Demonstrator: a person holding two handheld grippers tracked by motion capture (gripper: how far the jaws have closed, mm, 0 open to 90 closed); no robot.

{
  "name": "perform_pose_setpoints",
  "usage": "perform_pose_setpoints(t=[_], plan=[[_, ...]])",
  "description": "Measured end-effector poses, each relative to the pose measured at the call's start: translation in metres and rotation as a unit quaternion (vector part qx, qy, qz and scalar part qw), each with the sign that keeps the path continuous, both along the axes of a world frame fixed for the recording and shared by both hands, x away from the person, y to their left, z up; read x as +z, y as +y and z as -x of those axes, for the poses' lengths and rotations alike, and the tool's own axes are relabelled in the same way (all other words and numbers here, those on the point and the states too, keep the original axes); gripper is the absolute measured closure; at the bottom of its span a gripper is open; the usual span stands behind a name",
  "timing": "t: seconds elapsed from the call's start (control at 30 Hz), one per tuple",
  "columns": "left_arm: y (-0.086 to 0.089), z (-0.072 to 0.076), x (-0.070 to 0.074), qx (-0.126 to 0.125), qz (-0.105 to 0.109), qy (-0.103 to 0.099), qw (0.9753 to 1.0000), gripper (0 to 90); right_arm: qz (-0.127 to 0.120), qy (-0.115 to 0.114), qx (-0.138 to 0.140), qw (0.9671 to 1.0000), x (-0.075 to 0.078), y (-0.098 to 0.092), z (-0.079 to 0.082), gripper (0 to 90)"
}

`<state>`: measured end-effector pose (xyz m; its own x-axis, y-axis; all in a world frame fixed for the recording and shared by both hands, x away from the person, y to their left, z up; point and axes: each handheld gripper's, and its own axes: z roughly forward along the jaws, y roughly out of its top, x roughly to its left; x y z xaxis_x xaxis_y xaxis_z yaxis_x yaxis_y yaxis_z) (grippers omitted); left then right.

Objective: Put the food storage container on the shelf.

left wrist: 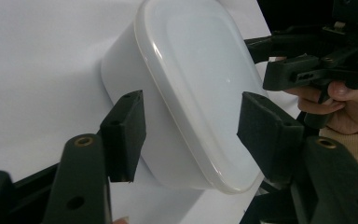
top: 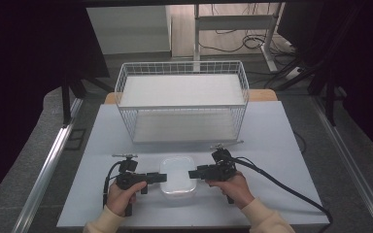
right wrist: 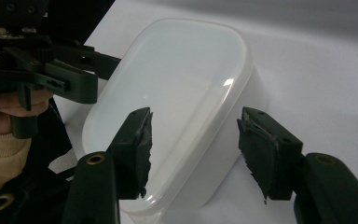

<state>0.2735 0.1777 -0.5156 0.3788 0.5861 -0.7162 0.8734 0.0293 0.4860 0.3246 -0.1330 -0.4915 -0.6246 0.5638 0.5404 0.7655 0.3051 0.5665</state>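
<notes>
White and bare at its edges, the surface (top: 281, 145) carries a white wire basket (top: 182, 99) at its far side and a lidded white plastic container (top: 178, 177) near the person's edge. This container sits between the two tools: the left hand-held gripper (top: 161, 177) reaches in from its left, the right hand-held gripper (top: 193, 174) from its right. Each one's jaws stand apart, straddling the container's rim in its own view, not closed on it. In the high view the rounded rectangular container lies flat, lid up, its long axis running from the person toward the basket.
</notes>
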Motion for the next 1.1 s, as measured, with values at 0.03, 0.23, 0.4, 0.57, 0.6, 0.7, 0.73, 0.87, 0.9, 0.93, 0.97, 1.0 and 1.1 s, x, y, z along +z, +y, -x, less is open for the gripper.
perform_pose_setpoints(t=[0.03,0.23,0.4,0.57,0.6,0.7,0.73,0.87,0.9,0.93,0.97,1.0,1.1], plan=[[-0.001,0.000,-0.001,-0.001,0.004,0.001,1.0000,43.8,0.001,0.002,-0.002,1.0000,-0.001,0.000,0.000,45.5],[-0.003,0.003,0.001,0.029,-0.005,-0.001,0.9996,57.2,-0.002,0.027,-0.009,0.9996,-0.002,0.001,0.001,57.2],[-0.002,0.009,0.006,0.042,-0.004,-0.014,0.9990,66.0,-0.004,0.032,-0.021,0.9993,0.004,-0.002,0.005,65.6],[0.001,0.012,0.010,0.037,0.013,-0.020,0.9990,74.4,-0.010,0.019,-0.033,0.9992,0.011,-0.006,0.008,72.1],[0.002,0.012,0.011,0.036,0.015,-0.021,0.9990,75.3,-0.012,0.019,-0.034,0.9992,0.011,-0.007,0.008,72.8],[0.002,0.013,0.013,0.028,0.021,-0.027,0.9990,77.7,-0.019,0.020,-0.031,0.9992,0.012,-0.010,0.009,74.7],[0.002,0.013,0.013,0.028,0.021,-0.027,0.9990,78.4,-0.019,0.020,-0.031,0.9992,0.012,-0.010,0.009,74.7],[0.002,0.015,0.018,0.023,0.016,-0.039,0.9989,80.5,-0.019,0.003,-0.027,0.9995,0.016,-0.014,0.011,77.9],[0.001,0.016,0.019,0.023,0.014,-0.041,0.9988,80.5,-0.020,-0.001,-0.026,0.9995,0.018,-0.014,0.012,78.0],[0.001,0.016,0.019,0.022,0.013,-0.043,0.9988,80.5,-0.020,-0.002,-0.025,0.9995,0.018,-0.014,0.012,78.1],[0.000,0.017,0.020,0.020,0.011,-0.046,0.9987,80.5,-0.020,-0.008,-0.023,0.9995,0.020,-0.015,0.013,78.2],[0.000,0.017,0.021,0.019,0.009,-0.049,0.9986,80.6,-0.021,-0.010,-0.022,0.9995,0.020,-0.015,0.013,78.2],[0.001,0.018,0.025,0.018,0.010,-0.057,0.9982,80.6,-0.026,-0.017,-0.019,0.9993,0.024,-0.016,0.014,78.5]])
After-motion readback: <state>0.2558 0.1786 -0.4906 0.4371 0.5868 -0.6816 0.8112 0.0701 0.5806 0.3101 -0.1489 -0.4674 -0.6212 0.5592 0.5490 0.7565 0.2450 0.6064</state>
